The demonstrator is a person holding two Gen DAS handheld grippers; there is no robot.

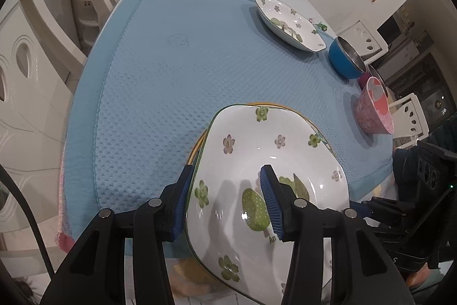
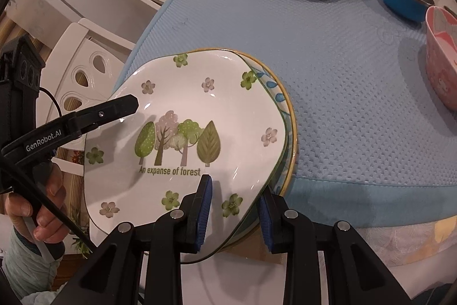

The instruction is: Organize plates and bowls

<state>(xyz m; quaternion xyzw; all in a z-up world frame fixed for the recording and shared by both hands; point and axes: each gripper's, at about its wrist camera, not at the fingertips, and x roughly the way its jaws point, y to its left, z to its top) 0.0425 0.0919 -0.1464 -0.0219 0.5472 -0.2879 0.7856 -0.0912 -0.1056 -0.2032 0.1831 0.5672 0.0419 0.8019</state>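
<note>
- I have both grippers on the forest-print plate (image 2: 182, 133), which sits on a gold-rimmed blue plate (image 2: 281, 102) at the near edge of the blue mat (image 1: 160, 82).
- My left gripper (image 1: 225, 205) straddles its left rim, jaws part open; I cannot tell whether the pads press.
- My right gripper (image 2: 234, 216) looks nipped on the near rim.
- Left to sort: a matching plate (image 1: 288, 22), blue steel bowl (image 1: 347, 57) and pink bowl (image 1: 372, 110), all apart.

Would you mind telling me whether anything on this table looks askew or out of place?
Yes: the forest plate sits skewed on the gold-rimmed plate beneath it and juts past the blue mat's near edge. Both grippers straddle its rim. Nothing looks spilled or broken.
</note>
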